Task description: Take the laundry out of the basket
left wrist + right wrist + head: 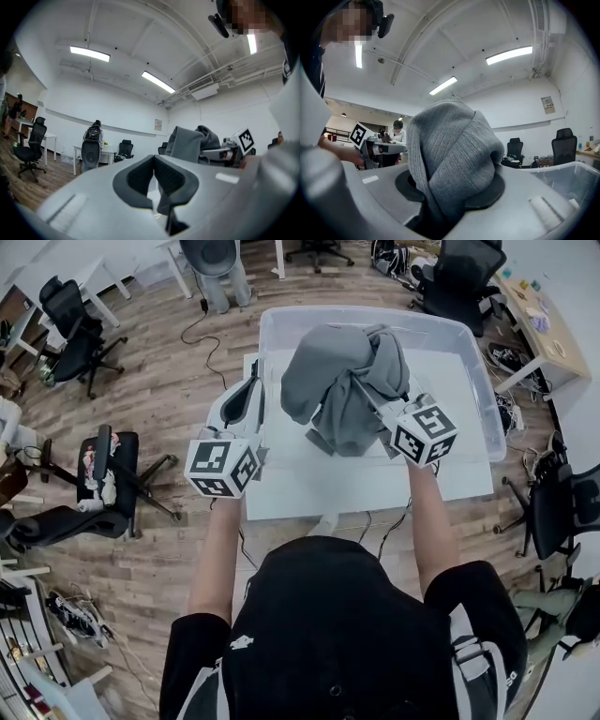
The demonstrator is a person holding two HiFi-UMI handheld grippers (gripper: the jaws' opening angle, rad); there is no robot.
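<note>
The garment (342,381) hangs over the basket (356,313) on the table (309,493), with the left gripper (255,388) at its left.

No words or numbers are readable. A wall notice (158,124) far ahead of the left gripper (153,161) is too small to read.

Open-plan office or lab w/ wood-plank floor (159,381). Black swivel chairs (70,320) stand by white desks (66,268) along the room's edges. Another desk (534,320) w/ small items sits past the far right corner of the white table (281,488). Cables (194,332) trail over the floor. Overhead: white ceiling, strip lights (90,53) & an exposed duct (202,88). A person (397,133) sits at a desk in the bg.
</note>
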